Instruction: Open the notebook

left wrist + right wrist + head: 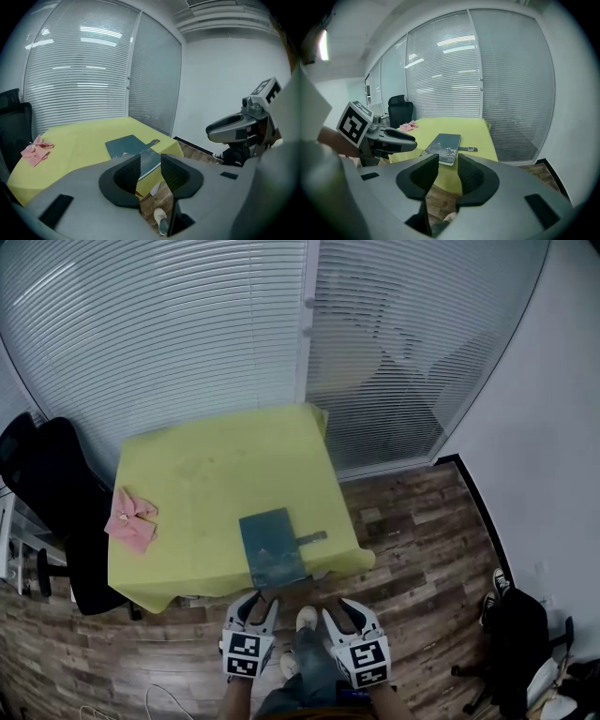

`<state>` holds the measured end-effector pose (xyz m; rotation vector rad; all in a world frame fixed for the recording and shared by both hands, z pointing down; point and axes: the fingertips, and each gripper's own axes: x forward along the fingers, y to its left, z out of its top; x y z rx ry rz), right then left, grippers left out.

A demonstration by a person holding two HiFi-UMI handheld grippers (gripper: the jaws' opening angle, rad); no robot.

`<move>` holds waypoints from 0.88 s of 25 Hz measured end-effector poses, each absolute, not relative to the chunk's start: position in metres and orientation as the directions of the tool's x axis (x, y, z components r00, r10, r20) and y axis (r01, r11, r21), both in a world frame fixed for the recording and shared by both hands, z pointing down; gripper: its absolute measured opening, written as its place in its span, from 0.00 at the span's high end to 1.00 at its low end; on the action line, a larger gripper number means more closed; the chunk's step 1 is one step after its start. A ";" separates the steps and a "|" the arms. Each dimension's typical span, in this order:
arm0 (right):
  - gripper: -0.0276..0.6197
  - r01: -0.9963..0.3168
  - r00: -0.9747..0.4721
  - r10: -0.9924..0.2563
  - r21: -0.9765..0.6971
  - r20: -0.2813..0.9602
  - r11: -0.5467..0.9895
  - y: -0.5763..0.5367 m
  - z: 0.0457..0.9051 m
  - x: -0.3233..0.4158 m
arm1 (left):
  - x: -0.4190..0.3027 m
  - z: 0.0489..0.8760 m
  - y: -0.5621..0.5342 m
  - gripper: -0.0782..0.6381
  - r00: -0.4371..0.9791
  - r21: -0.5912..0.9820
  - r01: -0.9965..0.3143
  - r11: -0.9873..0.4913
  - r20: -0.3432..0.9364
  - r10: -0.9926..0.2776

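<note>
Looking down on a table (216,474) draped all over in yellow, the cover hanging past every edge, standing on a plank floor (412,521). Lying flat and closed on the cover, a dark notebook (272,547), reaching right up to the front edge. Sticking out from the notebook's right side, a short strap (312,538), resting on the yellow. Sitting at the left edge, well apart from the notebook, a crumpled pink cloth (129,518).

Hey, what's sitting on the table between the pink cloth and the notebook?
Nothing: only bare yellow tablecloth separates the pink cloth and the closed notebook, as the head view shows.
</note>
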<state>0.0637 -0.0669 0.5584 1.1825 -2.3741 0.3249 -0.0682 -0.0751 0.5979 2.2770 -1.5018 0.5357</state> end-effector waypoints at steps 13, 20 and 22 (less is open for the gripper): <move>0.74 -0.772 -0.563 -0.665 -0.026 0.490 0.635 -0.098 0.571 0.049 | -0.071 0.608 -0.095 0.68 0.361 0.073 -0.922 -0.380 0.517 -0.776; 0.74 -0.787 -0.533 -0.656 -0.030 0.534 0.616 -0.105 0.590 0.059 | -0.063 0.630 -0.107 0.68 0.389 0.089 -0.907 -0.411 0.546 -0.742; 0.74 -0.790 -0.532 -0.653 -0.039 0.539 0.611 -0.109 0.594 0.056 | -0.064 0.636 -0.110 0.68 0.390 0.071 -0.901 -0.427 0.560 -0.731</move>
